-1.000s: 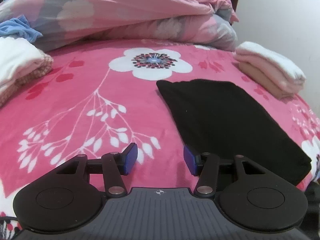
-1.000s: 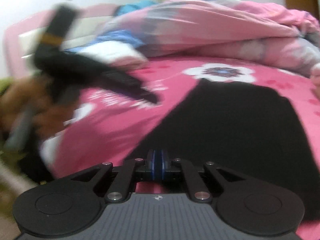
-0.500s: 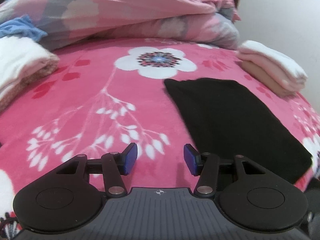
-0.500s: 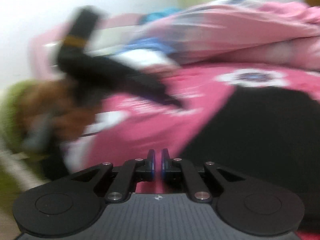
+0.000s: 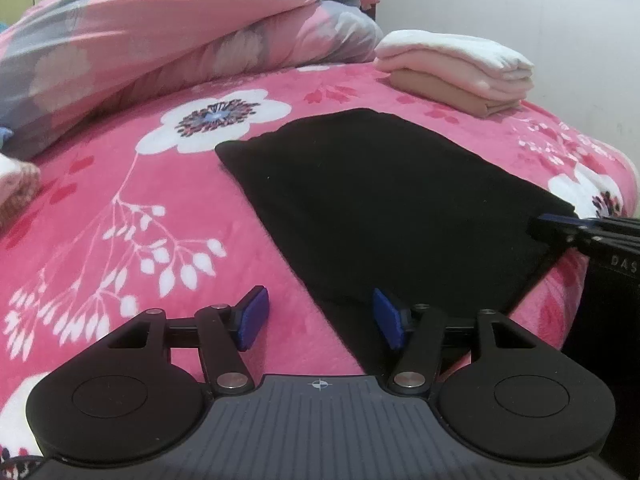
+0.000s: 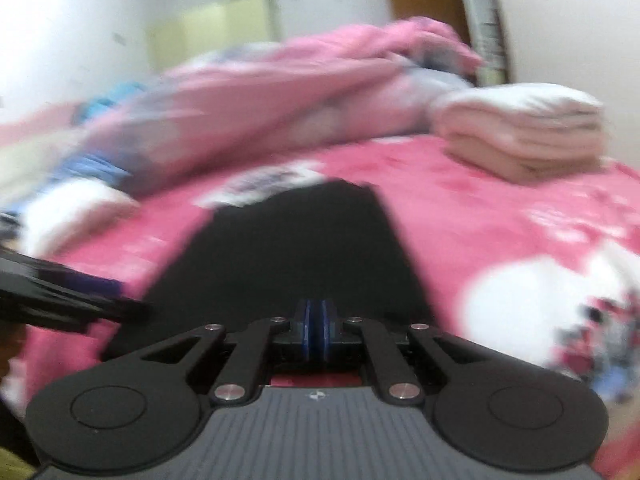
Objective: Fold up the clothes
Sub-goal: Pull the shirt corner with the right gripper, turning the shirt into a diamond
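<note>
A black garment (image 5: 380, 200) lies folded flat in a long rectangle on the pink flowered blanket (image 5: 120, 208). My left gripper (image 5: 320, 320) hovers at its near left edge, jaws opening. One blue pad (image 5: 386, 320) is over the black cloth and the other over the blanket, and neither presses on anything. My right gripper (image 6: 315, 328) is shut, pads together, with nothing seen between them. It sits just above the near end of the black garment (image 6: 296, 248) in a blurred view. Its tip (image 5: 546, 224) shows at the garment's right corner.
A stack of folded white, pink and tan clothes (image 5: 456, 72) sits at the far right of the bed by the wall. A rumpled pink and grey duvet (image 5: 160, 48) fills the back. More folded white cloth (image 5: 16, 176) lies at the left edge.
My left gripper moved right to the black garment's near edge and its jaws spread wider. The right gripper swung right until centred on the garment's near end, and its small gap closed.
</note>
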`<state>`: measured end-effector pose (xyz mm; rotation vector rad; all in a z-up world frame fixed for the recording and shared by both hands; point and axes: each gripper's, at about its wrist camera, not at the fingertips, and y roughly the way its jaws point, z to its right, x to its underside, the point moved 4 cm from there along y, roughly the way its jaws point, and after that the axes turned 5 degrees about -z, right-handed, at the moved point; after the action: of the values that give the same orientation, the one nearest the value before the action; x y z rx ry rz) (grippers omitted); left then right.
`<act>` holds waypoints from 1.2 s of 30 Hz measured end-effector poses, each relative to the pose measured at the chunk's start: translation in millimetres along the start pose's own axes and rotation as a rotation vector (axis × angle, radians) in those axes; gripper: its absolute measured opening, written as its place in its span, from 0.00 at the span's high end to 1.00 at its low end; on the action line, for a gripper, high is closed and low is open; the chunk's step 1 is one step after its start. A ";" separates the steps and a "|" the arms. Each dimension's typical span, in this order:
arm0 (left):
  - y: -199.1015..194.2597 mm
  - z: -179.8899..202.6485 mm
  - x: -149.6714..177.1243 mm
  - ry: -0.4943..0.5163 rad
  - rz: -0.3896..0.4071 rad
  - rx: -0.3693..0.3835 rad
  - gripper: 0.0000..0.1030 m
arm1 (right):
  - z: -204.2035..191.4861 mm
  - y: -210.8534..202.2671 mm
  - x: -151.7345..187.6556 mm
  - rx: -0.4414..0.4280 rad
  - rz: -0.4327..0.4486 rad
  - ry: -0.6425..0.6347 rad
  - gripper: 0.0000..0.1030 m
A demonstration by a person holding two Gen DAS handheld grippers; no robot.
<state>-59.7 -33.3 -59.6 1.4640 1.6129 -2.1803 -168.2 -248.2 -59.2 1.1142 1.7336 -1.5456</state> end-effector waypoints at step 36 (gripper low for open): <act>-26.7 31.0 19.7 0.181 0.071 0.114 0.51 | 79.5 -22.5 14.3 -0.127 -0.028 0.546 0.80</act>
<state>-104.7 -36.1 -54.4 1.7692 1.4803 -2.1898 -204.1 -322.6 -74.0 1.5497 2.1661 -1.1896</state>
